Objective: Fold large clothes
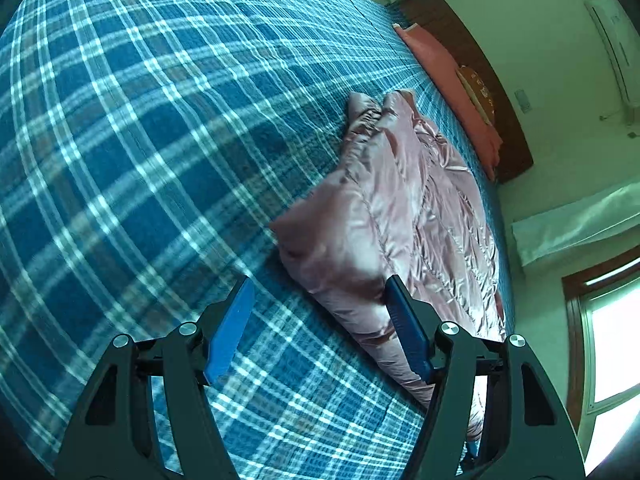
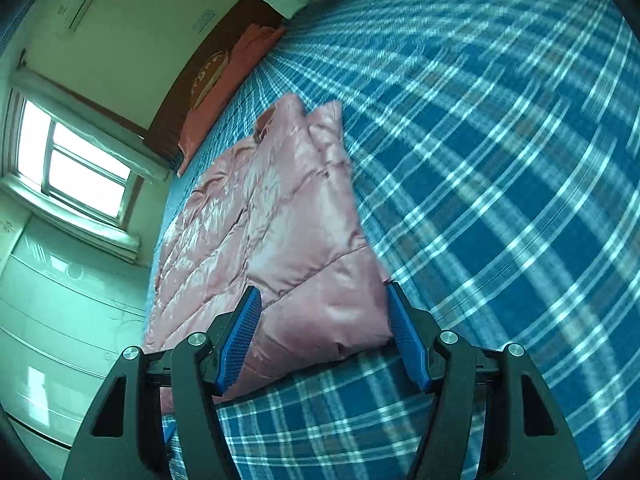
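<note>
A shiny pink quilted jacket (image 1: 404,216) lies partly folded on a blue plaid bed cover (image 1: 140,140). In the left wrist view my left gripper (image 1: 320,296) is open and empty; its right finger (image 1: 408,328) is in front of the jacket's near corner and its left finger is over bare cover. In the right wrist view the jacket (image 2: 288,220) lies on the same cover (image 2: 500,160). My right gripper (image 2: 322,300) is open, its blue fingers either side of the jacket's near folded corner, not closed on it.
A salmon pillow (image 1: 452,80) and a round patterned cushion (image 1: 478,92) lie against the dark wooden headboard (image 1: 500,120). A window (image 2: 76,164) and white drawers (image 2: 60,320) stand beyond the bed's edge.
</note>
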